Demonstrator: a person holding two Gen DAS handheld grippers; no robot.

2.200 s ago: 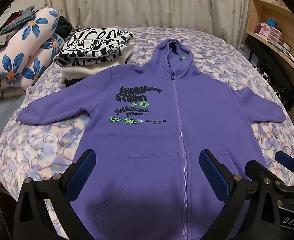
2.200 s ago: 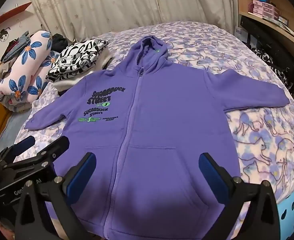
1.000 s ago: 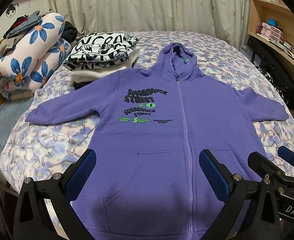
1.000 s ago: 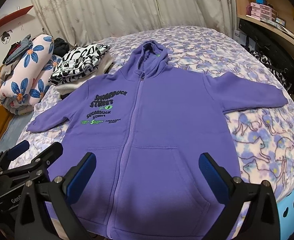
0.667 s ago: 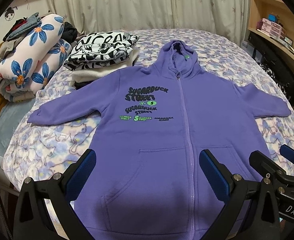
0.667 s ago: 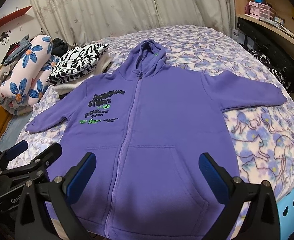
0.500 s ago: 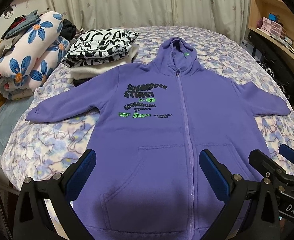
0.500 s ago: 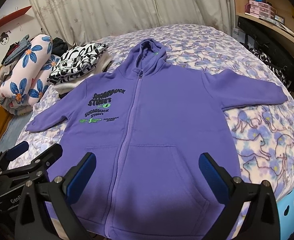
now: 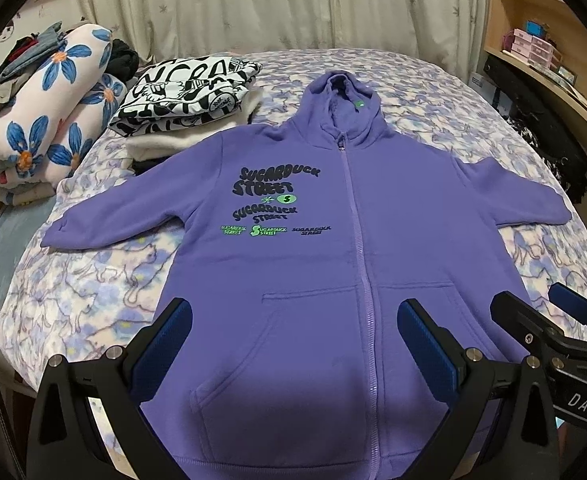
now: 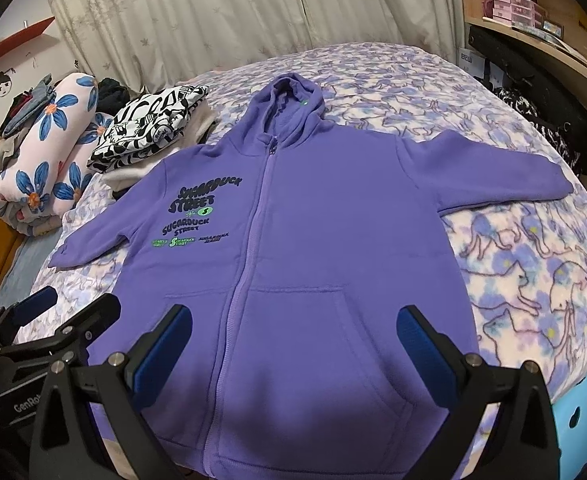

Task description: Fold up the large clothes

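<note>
**Purple zip hoodie laid flat on the bed, both grippers held apart above its hem**

Purple zip hoodie (image 9: 373, 248) is spread face up on a bed covered by a blanket with a purple cat print (image 9: 93, 288). Its zipper is closed, its hood (image 9: 343, 100) is pointed toward the curtain (image 9: 253, 4), and both sleeves are stretched out to the sides. The near hem is seen at the bed's near edge. Dark and green "SUGARDUCK STREET" lettering (image 9: 271, 204) is printed on 1 chest panel.

The left gripper (image 9: 293, 344) is held above the lower part of the hoodie, over the pocket area, with its 2 blue-padded fingers (image 9: 165, 340) set wide apart and nothing between them. The right gripper (image 10: 293, 344) is held likewise over the other pocket, its jaws also spread and empty. Each gripper is seen at the edge of the other's view, just beside it.

A folded black-and-white patterned garment (image 9: 185, 92) is stacked on pale folded clothes near the far sleeve, touching none of the hoodie that can be made out. A rolled blue-flowered blanket (image 9: 41, 120) is placed beyond it. Wooden shelves (image 10: 533, 28) are seen along the opposite side, and a light blue stool (image 10: 585, 412) is visible by the bed's near corner.
</note>
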